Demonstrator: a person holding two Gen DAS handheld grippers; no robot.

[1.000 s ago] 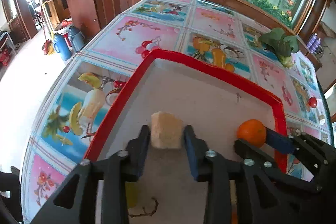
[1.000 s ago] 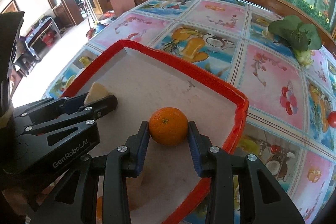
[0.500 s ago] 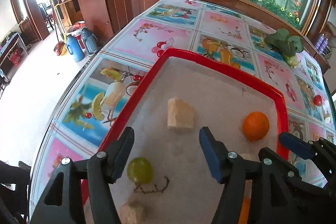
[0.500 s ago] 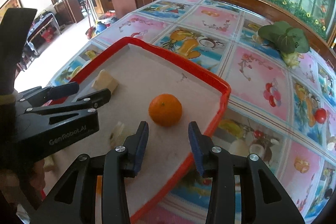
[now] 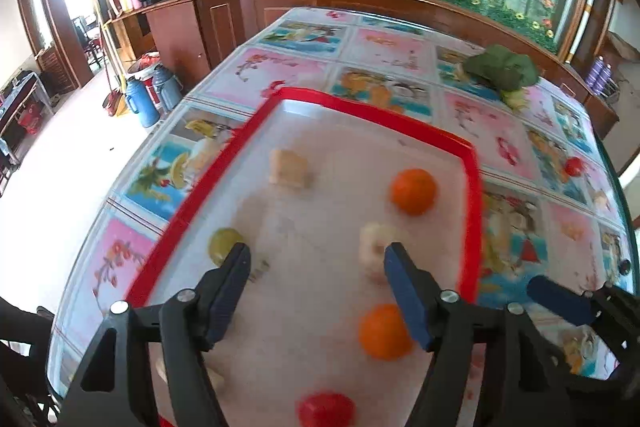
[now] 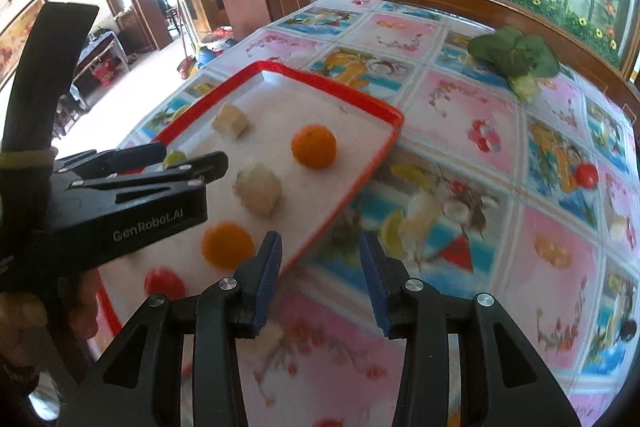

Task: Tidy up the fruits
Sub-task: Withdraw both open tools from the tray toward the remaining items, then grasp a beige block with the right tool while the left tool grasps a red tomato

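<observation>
Left gripper point(image 5: 316, 259) jaws opening, nothing between, over red tray point(image 5: 474, 187). Right gripper point(image 6: 320, 249) released, empty, straddling tray edge; red tomato point(image 6: 587, 175) on bench, right of frame, nearer right gripper.

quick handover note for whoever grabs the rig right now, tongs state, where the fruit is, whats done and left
Left tongs: opening, nothing between them, above the red tray.
Right tongs: open, empty, over the tray's right edge.
In the tray: two oranges, pale fruit chunk, peeled pale fruit, green grape, red fruit.
Left: small red fruit on the tablecloth, outside the tray. Leafy greens lie at the far side.
</observation>
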